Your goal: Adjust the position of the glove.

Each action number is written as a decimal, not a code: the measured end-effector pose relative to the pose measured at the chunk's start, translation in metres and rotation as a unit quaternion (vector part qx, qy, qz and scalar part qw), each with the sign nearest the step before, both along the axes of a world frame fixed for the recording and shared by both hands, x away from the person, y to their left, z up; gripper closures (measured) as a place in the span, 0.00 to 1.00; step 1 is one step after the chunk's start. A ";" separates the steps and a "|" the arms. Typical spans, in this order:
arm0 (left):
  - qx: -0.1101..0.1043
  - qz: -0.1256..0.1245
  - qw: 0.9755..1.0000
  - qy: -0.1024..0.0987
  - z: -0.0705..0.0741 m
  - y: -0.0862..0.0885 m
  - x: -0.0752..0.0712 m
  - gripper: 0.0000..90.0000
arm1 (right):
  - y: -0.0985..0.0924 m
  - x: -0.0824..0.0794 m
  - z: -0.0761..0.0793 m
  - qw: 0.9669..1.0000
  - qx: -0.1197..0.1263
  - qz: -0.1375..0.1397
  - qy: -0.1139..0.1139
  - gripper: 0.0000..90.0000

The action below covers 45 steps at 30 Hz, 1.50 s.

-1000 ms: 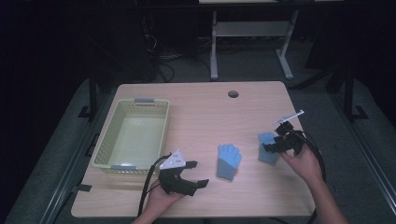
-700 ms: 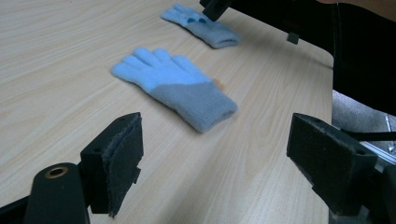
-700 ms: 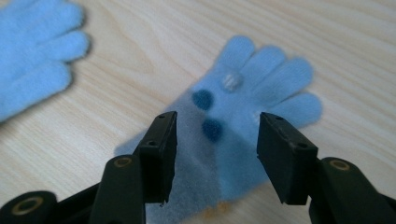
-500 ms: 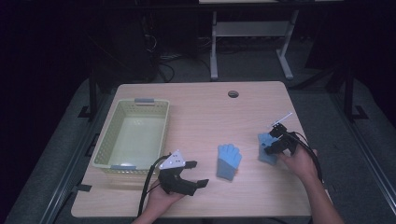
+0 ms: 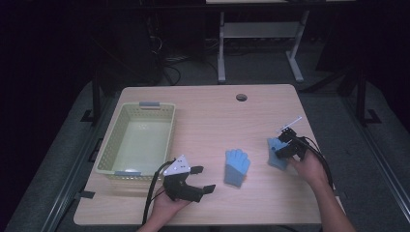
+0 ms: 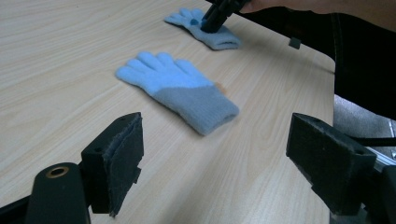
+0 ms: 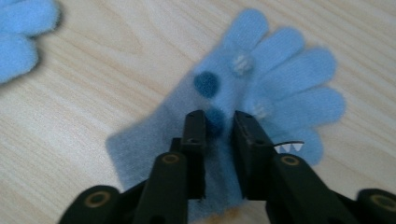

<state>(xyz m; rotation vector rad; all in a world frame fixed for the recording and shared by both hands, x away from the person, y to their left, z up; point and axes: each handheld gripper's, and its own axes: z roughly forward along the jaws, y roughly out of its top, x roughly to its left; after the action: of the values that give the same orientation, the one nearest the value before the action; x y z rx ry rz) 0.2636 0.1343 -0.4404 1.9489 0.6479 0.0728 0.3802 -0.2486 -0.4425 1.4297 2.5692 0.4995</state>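
Two light blue knit gloves lie flat on the wooden table. One glove (image 5: 236, 166) (image 6: 177, 88) is near the middle, just beyond my left gripper (image 5: 203, 179) (image 6: 224, 163). That gripper rests open near the front edge, with nothing between its pads. The other glove (image 5: 275, 153) (image 6: 212, 37) (image 7: 280, 79), dotted with small dark and pale pom-poms, lies to the right. My right gripper (image 5: 280, 148) (image 7: 219, 121) points down onto it. Its jaws have just been closing and now pinch a fold of the fabric beside a dark pom-pom.
A pale green plastic basket (image 5: 167, 130) stands at the left of the table with nothing in it. A round cable hole (image 5: 241, 97) sits near the far edge. The table's right edge is close behind the right hand.
The right gripper's jaws went from wide apart to pinched on the right-hand glove, and the hand settled slightly lower onto it. The left gripper and the middle glove stayed put.
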 end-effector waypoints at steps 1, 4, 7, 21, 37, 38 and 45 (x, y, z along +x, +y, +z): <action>0.000 0.000 1.000 0.002 0.000 0.000 0.000 0.21 | 0.000 0.000 0.000 1.000 0.002 -0.001 0.001 0.87; 0.000 -0.001 1.000 0.002 -0.001 0.001 0.001 0.21 | -0.003 0.000 0.000 1.000 0.015 -0.009 0.004 0.89; -0.002 0.001 1.000 0.004 0.000 0.001 0.001 0.21 | -0.004 -0.001 0.003 1.000 0.013 -0.007 0.002 0.91; -0.007 0.006 1.000 0.005 0.000 0.001 0.001 0.21 | 0.009 -0.027 0.043 0.997 0.065 0.005 -0.043 0.92; -0.009 0.007 1.000 0.001 0.000 0.002 0.001 0.21 | 0.068 -0.046 0.060 0.991 0.096 0.078 -0.059 0.91; -0.009 0.007 1.000 0.001 0.000 0.002 0.001 0.21 | 0.071 -0.047 0.059 0.990 0.099 0.081 -0.059 0.91; -0.010 0.007 1.000 0.000 0.001 0.003 0.001 0.21 | 0.087 -0.050 0.055 0.988 0.111 0.088 -0.056 0.91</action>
<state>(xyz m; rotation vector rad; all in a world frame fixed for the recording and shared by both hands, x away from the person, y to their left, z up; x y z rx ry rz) 0.2645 0.1374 -0.4397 1.9251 0.6605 0.0738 0.3299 -0.1615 -0.3876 1.1997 2.6289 0.8909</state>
